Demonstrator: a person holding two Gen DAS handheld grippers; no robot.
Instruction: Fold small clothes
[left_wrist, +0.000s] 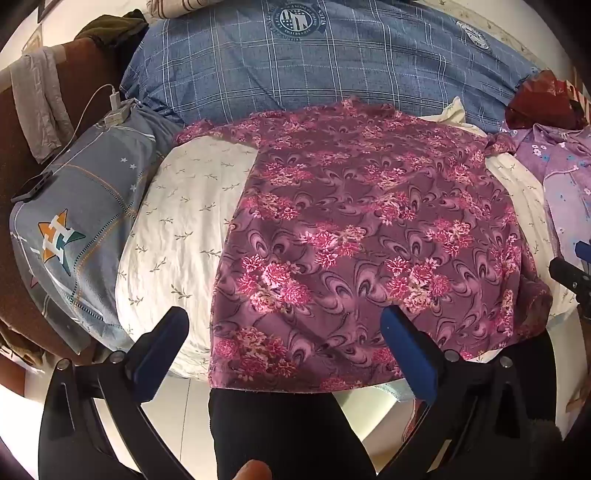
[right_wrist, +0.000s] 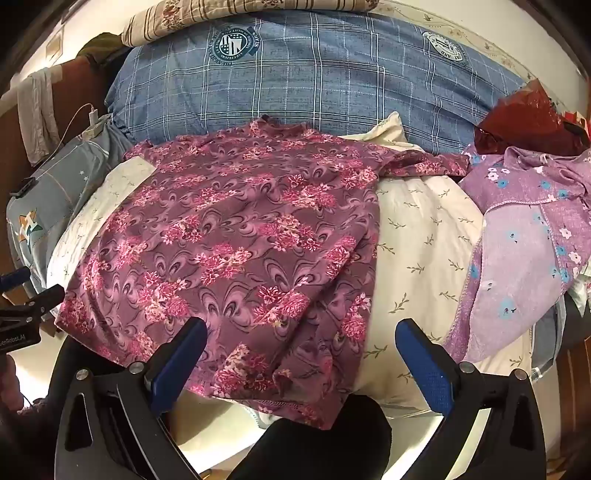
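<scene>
Two grippers were in my hands, and both had their blue-padded fingers spread wide with nothing between them. My left gripper (left_wrist: 284, 336) hovered over the near hem of the maroon floral shirt (left_wrist: 369, 229), with its left finger (left_wrist: 159, 350) out over the white sheet (left_wrist: 184, 206) and its right finger (left_wrist: 410, 354) above the cloth. My right gripper (right_wrist: 301, 350) hung over the shirt's near right corner, where the fabric bunched and drooped off the edge of the bed; its right finger (right_wrist: 424, 365) sat over bare sheet.

The shirt lay spread flat on the white leaf-print sheet, collar toward the big blue plaid quilt (left_wrist: 314, 62) at the far side, one sleeve reaching right toward a lilac flowered garment (right_wrist: 524, 236) that lay crumpled just beside it. A dark red plastic bag (right_wrist: 517, 118) sat behind that garment.

On the left I saw a grey-blue pillow (left_wrist: 85, 229) with a star logo, a phone (left_wrist: 31, 188) resting on its far end, and a white charger (left_wrist: 116, 107) with its cable just beyond. From the left camera I could see the tip of my right gripper at the far right edge.
</scene>
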